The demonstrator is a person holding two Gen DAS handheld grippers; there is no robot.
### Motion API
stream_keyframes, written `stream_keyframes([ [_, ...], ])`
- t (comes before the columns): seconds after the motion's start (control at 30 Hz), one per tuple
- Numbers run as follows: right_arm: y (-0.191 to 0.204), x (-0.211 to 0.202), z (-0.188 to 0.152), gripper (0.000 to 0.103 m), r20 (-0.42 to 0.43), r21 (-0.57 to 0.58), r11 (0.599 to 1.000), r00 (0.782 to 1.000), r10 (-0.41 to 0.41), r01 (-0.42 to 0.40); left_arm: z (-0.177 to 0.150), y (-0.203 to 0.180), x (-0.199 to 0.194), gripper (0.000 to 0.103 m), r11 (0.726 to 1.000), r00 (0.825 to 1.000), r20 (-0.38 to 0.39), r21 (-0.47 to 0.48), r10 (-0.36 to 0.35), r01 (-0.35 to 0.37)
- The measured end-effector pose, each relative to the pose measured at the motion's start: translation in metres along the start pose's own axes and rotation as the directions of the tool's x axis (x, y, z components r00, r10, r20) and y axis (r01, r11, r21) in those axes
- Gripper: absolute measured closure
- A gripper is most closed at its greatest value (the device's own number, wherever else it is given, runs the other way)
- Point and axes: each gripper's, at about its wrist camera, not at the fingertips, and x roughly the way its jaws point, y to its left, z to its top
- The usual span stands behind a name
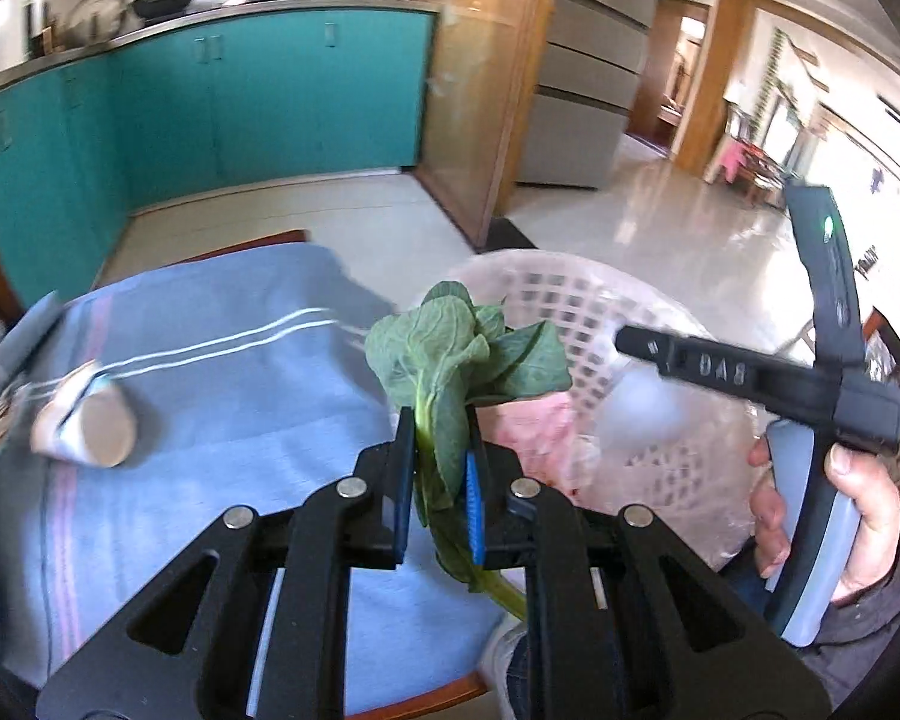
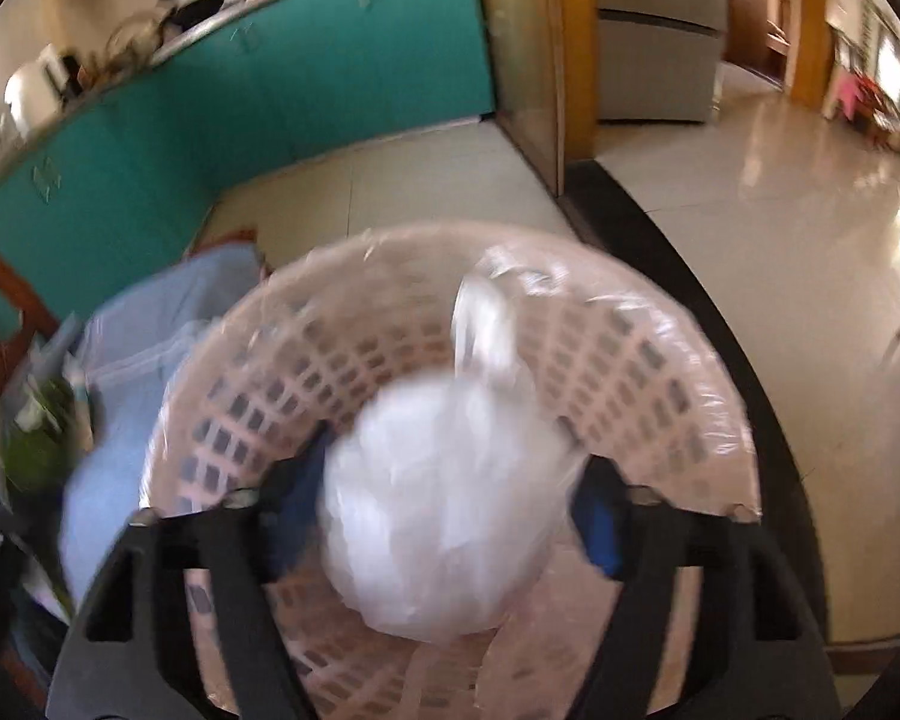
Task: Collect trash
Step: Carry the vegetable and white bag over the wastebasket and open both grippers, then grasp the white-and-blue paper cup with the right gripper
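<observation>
Beside the pink basket (image 1: 576, 300), our left gripper (image 1: 440, 480) pinches a leafy green stalk (image 1: 450, 354) over the blue cloth (image 1: 222, 372). Above the basket's liner, our right gripper (image 2: 450, 516) holds a crumpled white plastic bag (image 2: 444, 516). Left of the basket, a paper cup (image 1: 87, 420) lies tipped on the cloth.

Left hand-held gripper (image 1: 441, 450): jaws clamped near-closed, held level. Right hand-held gripper (image 2: 450, 510): jaws spread wide, gripped by the person's right hand (image 1: 822, 516).

Green leaf (image 1: 450, 348), pink latticed basket (image 1: 576, 294), blue white-striped cloth (image 1: 210, 360), teal cabinets (image 1: 270, 96).
</observation>
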Motion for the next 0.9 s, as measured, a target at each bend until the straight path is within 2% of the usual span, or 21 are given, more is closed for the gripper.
stream_keyframes([
  [0.1, -0.013, -0.007, 0.003, 0.027, 0.036, 0.074, 0.997, 0.999, 0.025, -0.027, 0.002, -0.020, 0.010, 0.087, 0.999, 1.000, -0.011, 0.033, -0.024, 0.024],
  [0.3, -0.028, -0.010, 0.008, 0.027, 0.066, 0.174, 0.984, 0.998, 0.013, -0.025, 0.006, -0.047, 0.023, 0.087, 0.995, 0.998, -0.020, 0.081, -0.063, 0.064],
  [0.5, -0.031, -0.007, 0.009, 0.027, 0.065, 0.207, 0.978, 0.998, 0.008, -0.021, 0.011, -0.049, 0.044, 0.087, 0.992, 0.995, -0.040, 0.077, -0.096, 0.098],
  [0.53, -0.029, -0.007, 0.009, 0.027, 0.063, 0.203, 0.979, 0.998, 0.007, -0.020, 0.012, -0.048, 0.050, 0.079, 0.991, 0.992, -0.046, 0.063, -0.115, 0.117],
  [0.57, -0.028, -0.006, 0.009, 0.027, 0.060, 0.197, 0.980, 0.998, 0.007, -0.019, 0.013, -0.045, 0.057, 0.061, 0.989, 0.988, -0.063, 0.041, -0.138, 0.140],
  [0.63, -0.025, -0.005, 0.009, 0.027, 0.057, 0.188, 0.982, 0.998, 0.007, -0.018, 0.013, -0.035, 0.065, 0.044, 0.992, 0.990, -0.066, -0.006, -0.123, 0.122],
  [0.73, -0.021, -0.002, 0.008, 0.027, 0.052, 0.177, 0.984, 0.999, 0.007, -0.016, 0.009, -0.018, 0.057, 0.037, 0.997, 0.996, -0.037, -0.020, -0.076, 0.075],
  [0.8, -0.019, -0.002, 0.008, 0.027, 0.055, 0.167, 0.986, 0.998, 0.011, -0.020, 0.006, -0.003, 0.046, 0.032, 1.000, 1.000, -0.006, -0.029, -0.012, 0.012],
  [0.9, -0.012, -0.002, 0.008, 0.027, 0.062, 0.144, 0.989, 0.998, 0.025, -0.033, -0.005, 0.028, 0.028, 0.027, 0.992, 0.995, 0.017, -0.085, 0.097, -0.095],
])
